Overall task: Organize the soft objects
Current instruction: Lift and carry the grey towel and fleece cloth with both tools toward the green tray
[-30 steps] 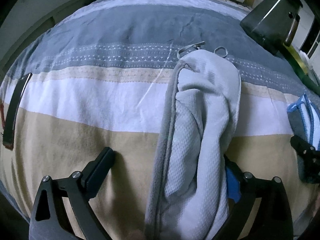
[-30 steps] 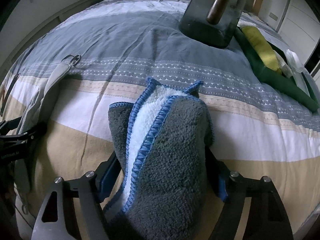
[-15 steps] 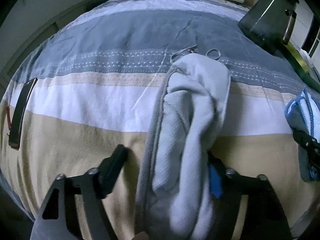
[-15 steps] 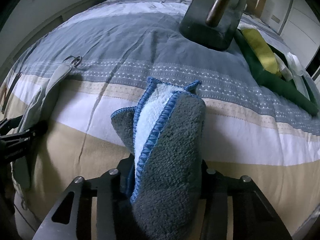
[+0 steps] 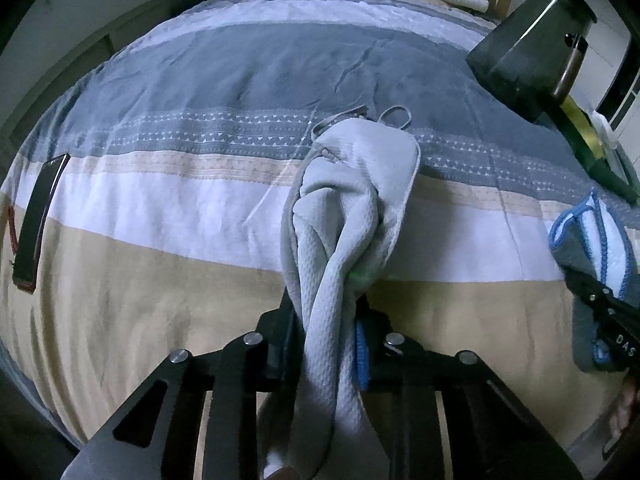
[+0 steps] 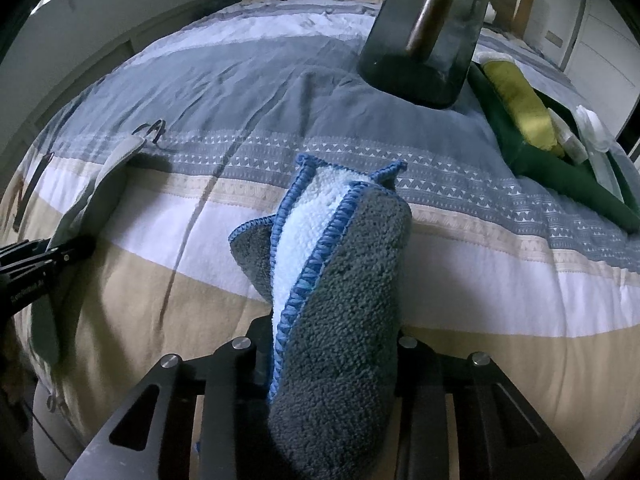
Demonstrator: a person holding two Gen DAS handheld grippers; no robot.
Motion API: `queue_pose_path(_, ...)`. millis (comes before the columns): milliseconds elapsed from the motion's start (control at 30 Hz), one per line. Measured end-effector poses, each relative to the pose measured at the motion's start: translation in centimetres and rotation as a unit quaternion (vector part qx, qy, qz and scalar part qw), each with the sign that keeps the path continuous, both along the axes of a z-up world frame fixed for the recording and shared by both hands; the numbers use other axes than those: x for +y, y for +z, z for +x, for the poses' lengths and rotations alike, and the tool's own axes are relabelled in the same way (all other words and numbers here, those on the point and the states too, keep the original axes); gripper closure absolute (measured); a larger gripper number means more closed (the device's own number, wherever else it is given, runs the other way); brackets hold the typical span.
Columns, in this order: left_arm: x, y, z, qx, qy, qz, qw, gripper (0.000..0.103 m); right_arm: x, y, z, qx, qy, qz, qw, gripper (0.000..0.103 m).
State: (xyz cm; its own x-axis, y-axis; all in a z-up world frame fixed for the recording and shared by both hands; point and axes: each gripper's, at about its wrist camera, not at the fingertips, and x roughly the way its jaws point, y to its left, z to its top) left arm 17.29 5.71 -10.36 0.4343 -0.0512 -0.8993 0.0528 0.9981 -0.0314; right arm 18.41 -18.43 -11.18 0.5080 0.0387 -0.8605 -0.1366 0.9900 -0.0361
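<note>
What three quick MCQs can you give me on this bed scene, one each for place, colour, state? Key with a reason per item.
1. Where does the dark glass pitcher stand?
A. on the blue band of the bedspread, beyond the fleece cloth
B. on the floor
C. on the pillow

2. What colour is the stitched edge of the fleece cloth?
A. red
B. blue
C. yellow

3. What is between the fingers of the left hand-held gripper?
A. nothing
B. the black phone
C. the pale grey textured cloth

Key: 1 A, it sits on the far blue stripe. 2 B, blue stitching borders the grey and white pile. 3 C, the closing jaws pinch the bunched cloth.
</note>
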Motion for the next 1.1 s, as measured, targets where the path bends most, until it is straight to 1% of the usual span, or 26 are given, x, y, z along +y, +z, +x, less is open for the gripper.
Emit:
queue_pose_path(133,0.5,0.2,0.4,0.006,0.003,-0.024,0.9997,0.085,-0.1,0.1,-0.2,-0.002,0.002,0.003,1.000,0.072)
queue_pose_path(267,1.3,0.4,0.7,0.013,0.002,-0.062,0.9980,0.086,-0.2,0.1,-0.2,-0.003,0.002,0.006,1.000,0.072)
queue_pose_path(367,1.7,0.9,0.5,0.012,-0.005,-0.075,0.9971,0.086,-0.2,0.1,-0.1,-0.005,0.000,0.007,1.000,0.072)
queue_pose_path(500,1.8,1.5,0.2,0.009,-0.015,-0.075,0.9970,0.086,-0.2,0.1,-0.1,-0.006,-0.001,0.010,1.000,0.072)
queue_pose_path(567,1.6,1.7,0.0,0.004,-0.020,-0.066,0.9976,0.086,-0.2,0.1,-0.2,-0.007,0.000,0.010,1.000,0.072)
queue_pose_path(767,1.1,2.4,-0.6,-0.005,-0.022,-0.056,0.9982,0.086,-0.2,0.2,-0.2,-0.008,0.004,0.009,1.000,0.072)
queue_pose_path(1100,-0.7,3.0,-0.9,-0.011,-0.020,-0.046,0.9987,0.086,-1.1,1.7,-0.4,-0.016,-0.006,0.005,1.000,0.072)
